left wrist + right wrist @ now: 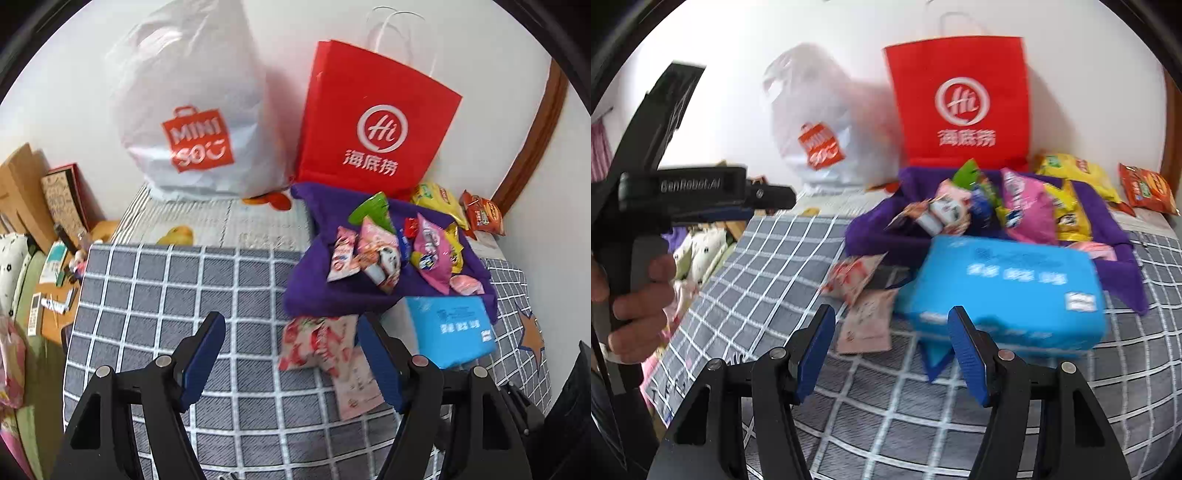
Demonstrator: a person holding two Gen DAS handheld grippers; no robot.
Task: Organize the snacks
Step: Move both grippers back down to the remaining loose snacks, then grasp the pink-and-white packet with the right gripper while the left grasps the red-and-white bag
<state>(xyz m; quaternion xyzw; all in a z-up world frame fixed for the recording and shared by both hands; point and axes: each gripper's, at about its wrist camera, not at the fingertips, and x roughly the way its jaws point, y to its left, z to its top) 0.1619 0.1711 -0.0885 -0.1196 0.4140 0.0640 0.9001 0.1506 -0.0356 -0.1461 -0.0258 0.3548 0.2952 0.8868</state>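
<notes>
Several snack packets (384, 251) (1027, 206) lie in a heap on a purple cloth (369, 295) (886, 236) on the checked bed cover. A blue pack (454, 332) (1008, 291) rests at the cloth's near edge. Two pink-and-white packets (321, 343) (857, 277) lie flat beside it. My left gripper (291, 321) hovers open over the cover, the pink packets just beyond its right finger. My right gripper (892, 314) is open too, its right finger in front of the blue pack's near edge; nothing is held.
A red paper bag (373, 118) (964, 99) and a white plastic bag (192, 110) (827, 133) stand against the wall. Yellow (1078, 173) and orange (1145, 188) packets lie right of the cloth. A hand (639, 295) holds the left gripper's handle. Left of the bed stands a cluttered desk (51, 273).
</notes>
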